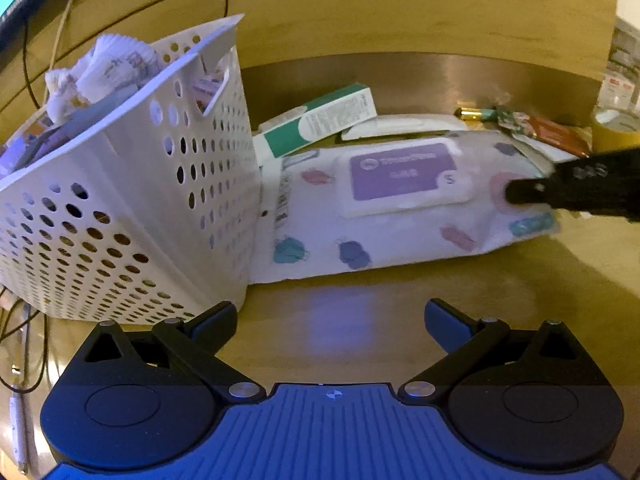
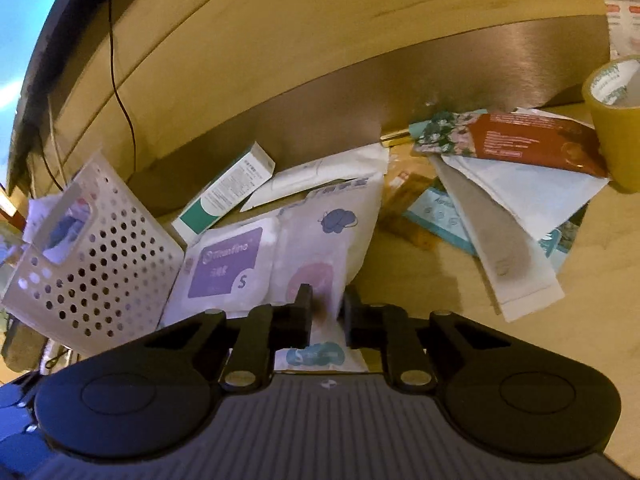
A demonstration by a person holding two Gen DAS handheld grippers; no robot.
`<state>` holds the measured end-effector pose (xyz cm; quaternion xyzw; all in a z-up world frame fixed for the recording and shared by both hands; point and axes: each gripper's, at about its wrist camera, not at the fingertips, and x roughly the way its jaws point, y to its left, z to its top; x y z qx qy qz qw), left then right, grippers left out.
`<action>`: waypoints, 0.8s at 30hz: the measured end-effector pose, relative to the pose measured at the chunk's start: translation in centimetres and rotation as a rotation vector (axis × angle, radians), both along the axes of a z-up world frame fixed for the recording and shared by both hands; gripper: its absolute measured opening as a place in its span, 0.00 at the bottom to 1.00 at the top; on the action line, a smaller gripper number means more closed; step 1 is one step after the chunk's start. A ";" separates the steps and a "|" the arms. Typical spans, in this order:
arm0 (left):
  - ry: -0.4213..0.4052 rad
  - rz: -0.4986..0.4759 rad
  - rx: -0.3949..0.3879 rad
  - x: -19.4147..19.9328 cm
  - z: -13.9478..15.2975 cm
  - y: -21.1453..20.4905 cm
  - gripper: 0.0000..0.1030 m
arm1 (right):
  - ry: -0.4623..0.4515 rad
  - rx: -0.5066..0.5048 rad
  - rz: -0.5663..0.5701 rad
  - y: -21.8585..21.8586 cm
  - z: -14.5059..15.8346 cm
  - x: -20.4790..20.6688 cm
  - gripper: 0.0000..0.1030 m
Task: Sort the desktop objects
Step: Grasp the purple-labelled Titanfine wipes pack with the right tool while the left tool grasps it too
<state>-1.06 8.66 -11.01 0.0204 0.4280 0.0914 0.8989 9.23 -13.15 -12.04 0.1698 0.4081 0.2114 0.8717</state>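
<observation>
Pinched on only the soft end of the wipes pack (image 2: 280,264), the right claw (image 2: 326,312) could slip when lifting; the left claw (image 1: 330,320) gapes empty.

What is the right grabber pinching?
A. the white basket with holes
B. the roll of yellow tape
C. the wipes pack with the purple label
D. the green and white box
C: the right gripper has its jaws shut on the edge of the wipes pack.
</observation>
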 end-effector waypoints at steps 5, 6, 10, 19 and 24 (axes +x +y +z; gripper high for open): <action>-0.010 -0.024 -0.010 1.3 0.0 -0.5 1.00 | 0.003 -0.035 -0.052 -3.2 0.0 -1.1 0.16; -0.010 -0.037 -0.008 1.6 0.0 -0.8 1.00 | -0.003 -0.052 -0.059 -4.0 0.1 -1.4 0.16; 0.011 -0.087 -0.021 3.5 -0.7 -1.8 1.00 | -0.018 -0.109 -0.090 -7.2 0.6 -2.3 0.16; 0.067 -0.120 -0.102 8.4 -2.5 -3.2 1.00 | -0.025 -0.133 -0.110 -9.3 0.4 -2.9 0.16; 0.079 -0.153 -0.187 10.6 -3.3 -3.1 1.00 | -0.021 -0.133 -0.114 -9.5 0.4 -2.7 0.17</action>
